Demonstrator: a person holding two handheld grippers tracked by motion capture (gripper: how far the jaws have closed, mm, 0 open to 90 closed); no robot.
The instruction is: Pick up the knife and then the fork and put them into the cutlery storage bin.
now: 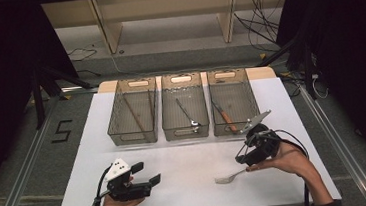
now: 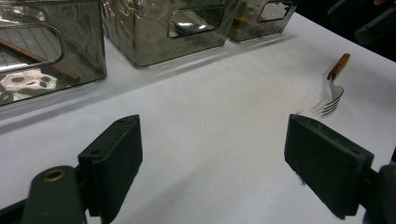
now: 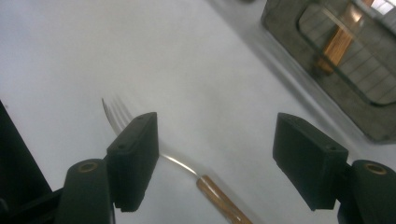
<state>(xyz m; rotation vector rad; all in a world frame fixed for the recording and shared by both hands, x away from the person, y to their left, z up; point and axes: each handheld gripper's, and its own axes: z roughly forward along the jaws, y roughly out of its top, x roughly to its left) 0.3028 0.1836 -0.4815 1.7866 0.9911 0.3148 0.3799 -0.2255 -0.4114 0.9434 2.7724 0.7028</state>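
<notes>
White worktop (image 1: 188, 183), wide bare stretch near its front edge, fork (image 1: 230, 177) lying there under right gripper (image 1: 242, 159), fingers apart, left gripper (image 1: 144, 173) fingers apart, three bins (image 1: 183, 105) along far edge, "5" (image 1: 62, 130) on floor

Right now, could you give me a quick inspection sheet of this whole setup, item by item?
Surface: white table top, flat, bare between the things.
Job's things: metal fork with a wooden handle lying on the table; three clear smoky plastic bins in a row at the far side, the left with long thin sticks, the middle with a metal utensil, the right with a wooden-handled utensil.
Clutter: nothing seen.
Grippers: left gripper open, over bare table; right gripper open, over the fork.
Cables: black cable trailing from the right gripper; loose cables on the floor behind.
Surroundings: wooden shelf frame, black "5" marking on the floor.
</notes>
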